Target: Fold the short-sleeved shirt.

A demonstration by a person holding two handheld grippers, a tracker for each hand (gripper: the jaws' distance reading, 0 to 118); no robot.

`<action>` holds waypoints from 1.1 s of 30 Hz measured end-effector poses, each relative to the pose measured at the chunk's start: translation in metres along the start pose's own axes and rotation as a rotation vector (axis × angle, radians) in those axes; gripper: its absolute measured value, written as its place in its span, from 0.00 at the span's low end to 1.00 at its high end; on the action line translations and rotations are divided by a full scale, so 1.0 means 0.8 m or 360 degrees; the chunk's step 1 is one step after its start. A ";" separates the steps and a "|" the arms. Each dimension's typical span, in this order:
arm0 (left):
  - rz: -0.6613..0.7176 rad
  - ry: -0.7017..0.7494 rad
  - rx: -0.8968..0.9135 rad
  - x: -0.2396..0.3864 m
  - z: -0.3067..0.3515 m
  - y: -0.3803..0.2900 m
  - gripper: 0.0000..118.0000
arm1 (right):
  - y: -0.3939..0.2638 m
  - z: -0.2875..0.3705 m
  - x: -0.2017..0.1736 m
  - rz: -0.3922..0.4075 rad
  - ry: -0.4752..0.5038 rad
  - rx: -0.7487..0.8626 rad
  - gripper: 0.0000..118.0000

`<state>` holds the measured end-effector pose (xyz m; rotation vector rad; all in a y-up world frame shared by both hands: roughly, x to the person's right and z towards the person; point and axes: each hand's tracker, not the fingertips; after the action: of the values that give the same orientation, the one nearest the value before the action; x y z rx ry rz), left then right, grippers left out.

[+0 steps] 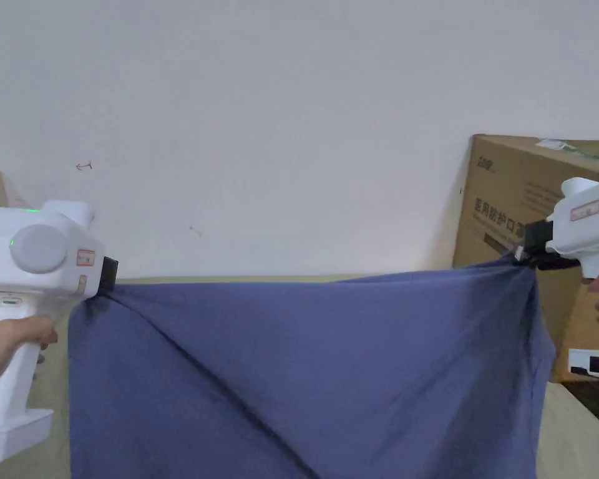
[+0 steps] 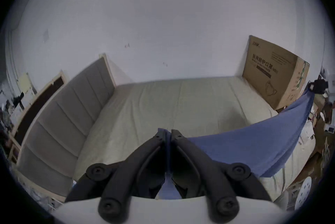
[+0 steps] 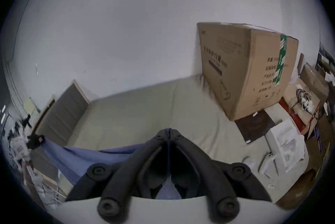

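- A person holds a blue shirt (image 1: pixel 304 368) in the air above a bed (image 2: pixel 163 104), stretched wide between two handheld grippers, its top edge sagging slightly in the middle.
- The left gripper (image 2: pixel 168 134) has its jaws pressed together on one upper corner of the cloth, with blue fabric showing in the narrow seam between them.
- The right gripper (image 3: pixel 169 132) is clamped the same way on the opposite corner, cloth bunched at its tips beside a cardboard box (image 3: pixel 248 68) standing at the far end of the bed.
- A long diagonal crease runs down the hanging fabric from the left corner.
- Judged from here, the shirt is spread but not yet laid flat, so no fold is made.
- The risk: each grip takes only a small pinch of fabric, so a sharp pull apart could slip a corner free and drop that side.
- Lowering unevenly could set the crease into the fold, or snag the cloth on the box.
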<state>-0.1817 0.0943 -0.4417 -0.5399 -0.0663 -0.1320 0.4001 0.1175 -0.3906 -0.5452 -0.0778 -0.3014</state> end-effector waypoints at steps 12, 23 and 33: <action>0.0031 0.0115 0.0132 0.004 -0.063 0.162 0.02 | 0.178 -0.063 -0.047 0.0001 -0.0120 0.0148 0.00; 0.0003 0.0275 0.0358 0.001 -0.096 0.303 0.02 | 0.311 -0.064 -0.116 0.0110 -0.0196 0.0445 0.00; -0.0052 0.0338 0.0374 0.018 -0.154 0.265 0.02 | 0.270 -0.107 -0.106 0.0129 -0.0206 0.0383 0.00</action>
<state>-0.1334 0.2088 -0.6535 -0.2882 0.1151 -0.2098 0.3837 0.2708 -0.5844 -0.3274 -0.2137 -0.1742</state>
